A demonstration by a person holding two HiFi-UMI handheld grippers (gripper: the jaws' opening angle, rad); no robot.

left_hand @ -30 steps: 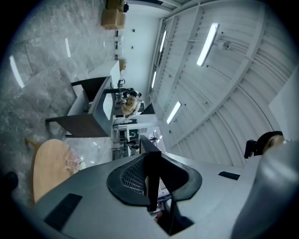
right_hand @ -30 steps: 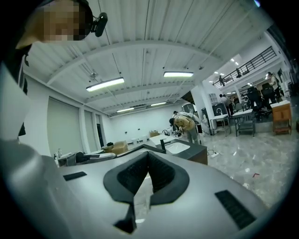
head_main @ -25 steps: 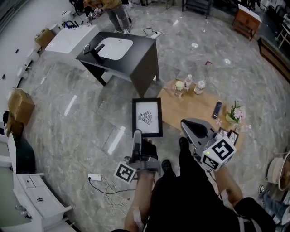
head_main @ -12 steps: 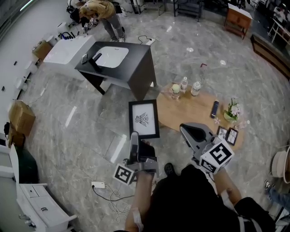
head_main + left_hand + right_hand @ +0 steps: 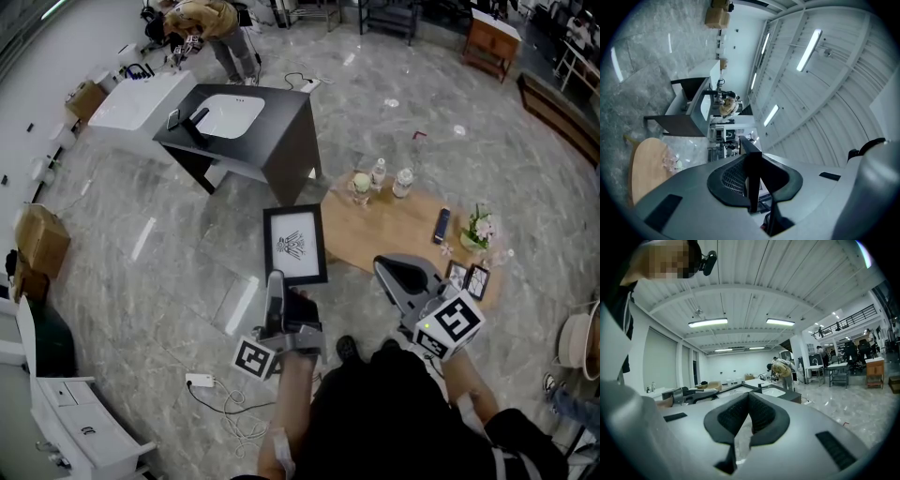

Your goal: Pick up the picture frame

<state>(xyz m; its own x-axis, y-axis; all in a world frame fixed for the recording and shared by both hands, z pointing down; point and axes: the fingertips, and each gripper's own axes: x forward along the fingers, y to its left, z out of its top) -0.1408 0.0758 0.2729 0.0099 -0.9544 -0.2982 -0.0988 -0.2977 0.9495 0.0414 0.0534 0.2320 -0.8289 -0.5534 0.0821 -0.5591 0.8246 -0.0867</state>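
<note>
The picture frame (image 5: 295, 246), black-edged with a small dark drawing on white, hangs upright above the marble floor, left of the low wooden table (image 5: 394, 230). My left gripper (image 5: 276, 281) is shut on its lower edge. In the left gripper view the frame's black edge (image 5: 752, 183) stands clamped between the pads of my left gripper (image 5: 754, 161). To the right, over the table's near edge, my right gripper (image 5: 382, 264) holds nothing. Its jaws meet at the tips in the right gripper view (image 5: 749, 397).
On the table stand two bottles (image 5: 378, 173), a cup, a remote, flowers and two small frames (image 5: 469, 278). A black sink stand (image 5: 291, 141) lies beyond the frame, with a person (image 5: 211, 23) behind it. A power strip (image 5: 198, 381) and cable lie on the floor at the left.
The frame stays clamped in my left gripper. The head view has shifted a little, so the frame and table sit slightly higher and further left in the picture.
</note>
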